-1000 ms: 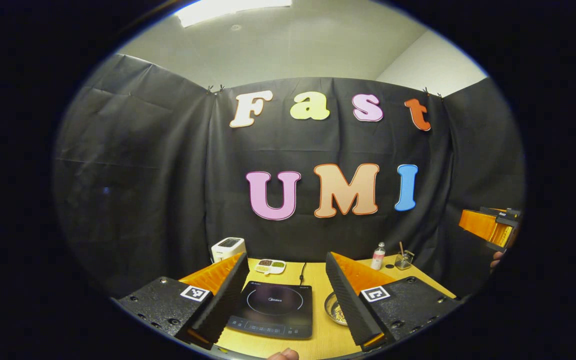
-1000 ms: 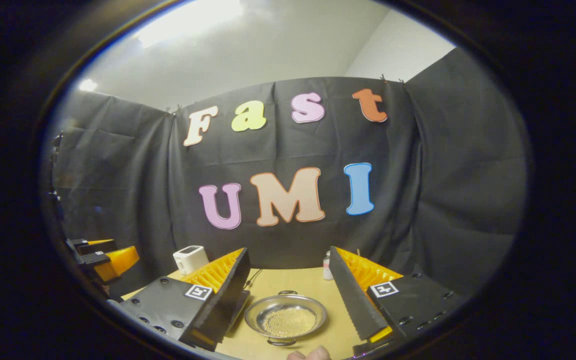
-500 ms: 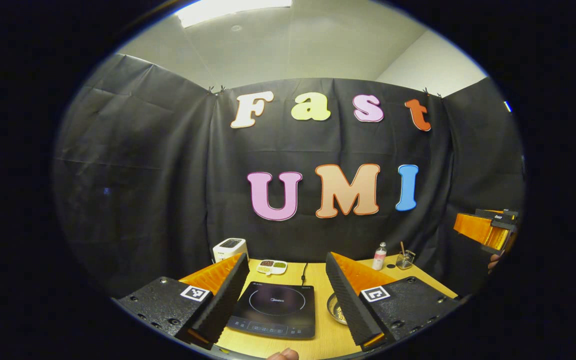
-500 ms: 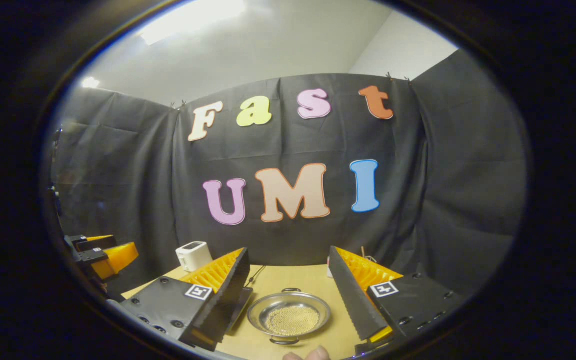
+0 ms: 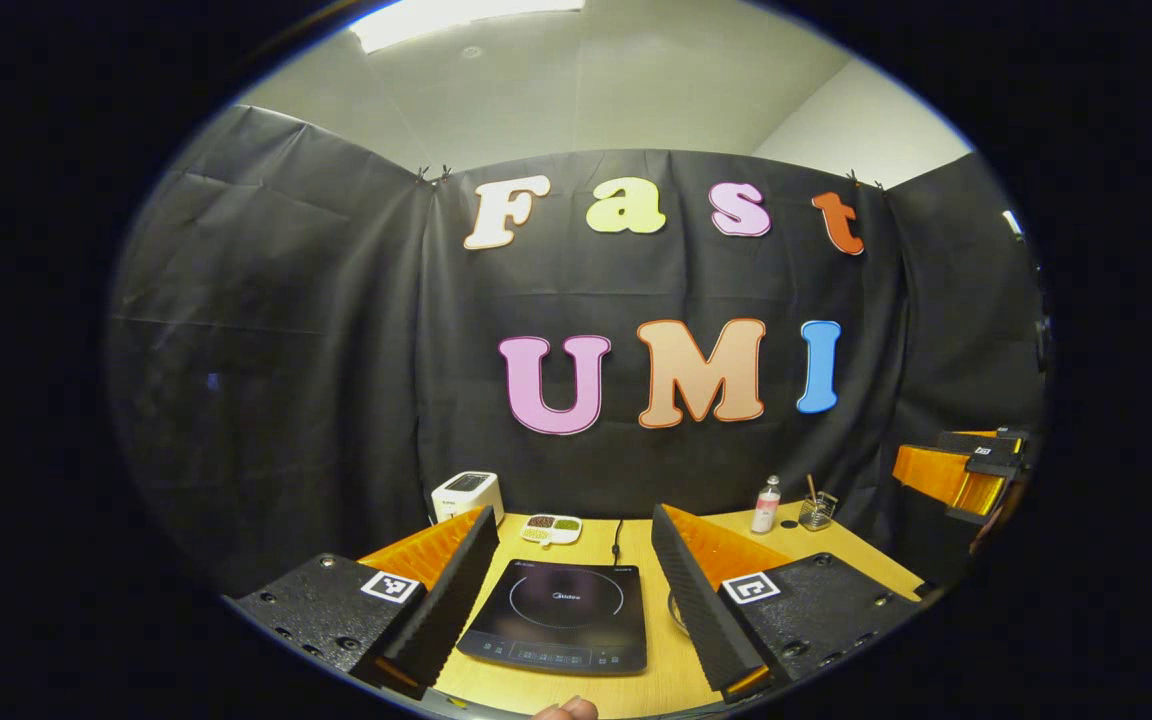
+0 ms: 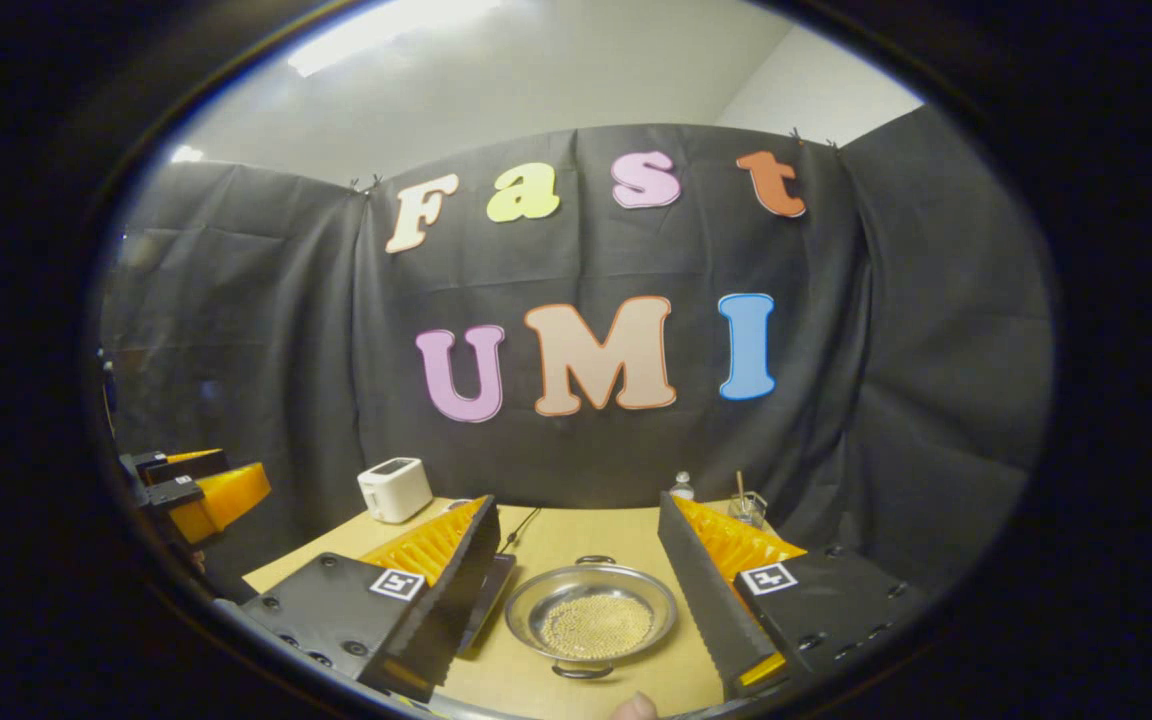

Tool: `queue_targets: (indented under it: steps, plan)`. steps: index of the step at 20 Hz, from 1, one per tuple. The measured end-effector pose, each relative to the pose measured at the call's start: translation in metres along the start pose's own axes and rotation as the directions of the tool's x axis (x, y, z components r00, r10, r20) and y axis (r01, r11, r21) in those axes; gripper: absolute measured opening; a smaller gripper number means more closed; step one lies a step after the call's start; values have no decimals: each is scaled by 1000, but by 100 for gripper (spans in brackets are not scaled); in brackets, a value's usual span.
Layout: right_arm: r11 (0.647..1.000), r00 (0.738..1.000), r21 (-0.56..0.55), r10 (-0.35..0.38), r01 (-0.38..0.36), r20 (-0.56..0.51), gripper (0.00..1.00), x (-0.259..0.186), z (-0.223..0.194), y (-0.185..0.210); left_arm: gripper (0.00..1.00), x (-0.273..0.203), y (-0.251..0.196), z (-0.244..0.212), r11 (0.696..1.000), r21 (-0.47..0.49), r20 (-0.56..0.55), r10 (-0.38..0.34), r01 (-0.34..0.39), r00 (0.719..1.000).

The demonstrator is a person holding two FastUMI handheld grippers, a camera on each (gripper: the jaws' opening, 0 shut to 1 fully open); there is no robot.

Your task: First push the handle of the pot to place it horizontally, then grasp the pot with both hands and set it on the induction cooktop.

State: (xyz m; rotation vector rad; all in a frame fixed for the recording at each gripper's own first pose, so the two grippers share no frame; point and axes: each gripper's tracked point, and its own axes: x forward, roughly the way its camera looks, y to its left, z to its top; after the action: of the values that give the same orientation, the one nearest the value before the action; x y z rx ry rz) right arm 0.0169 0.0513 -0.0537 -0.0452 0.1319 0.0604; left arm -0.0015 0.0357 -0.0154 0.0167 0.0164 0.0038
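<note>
In the right gripper view, the right gripper (image 6: pixel 576 610) is held spread and empty above the shallow round steel pot (image 6: pixel 591 620) of pale grains, whose small loop handles lie near and far. Over the last second more of the light wooden table (image 6: pixel 576 535) has been brought into sight, so both grippers appear to have been tipped downward. In the left gripper view, the left gripper (image 5: pixel 566 610), also spread and empty, frames the flat black induction cooktop (image 5: pixel 556 615). Nothing has been touched; the handle push is judged still to come.
</note>
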Motion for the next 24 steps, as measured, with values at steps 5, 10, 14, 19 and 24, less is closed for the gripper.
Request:
queue_targets:
  steps: [5,10,14,19,24]
  plan:
    - [999,996,-36,-18,15,-84,65,8,-30,12,94,10,7,-14,999,-26,-23,-36,35,999]
    - [998,982,-55,-35,26,-186,28,20,-67,13,94,20,15,-23,999,-36,-42,-37,36,998]
    - [1000,937,15,21,-17,-348,11,37,-121,12,90,37,20,-39,999,-35,-86,12,-15,996]
    - [990,864,138,93,-27,-496,4,55,-182,1,95,61,8,-42,999,-9,-116,48,-49,992]
    - [971,799,225,197,-80,-568,3,71,-237,-5,95,74,-11,-43,997,17,-154,83,-81,985]
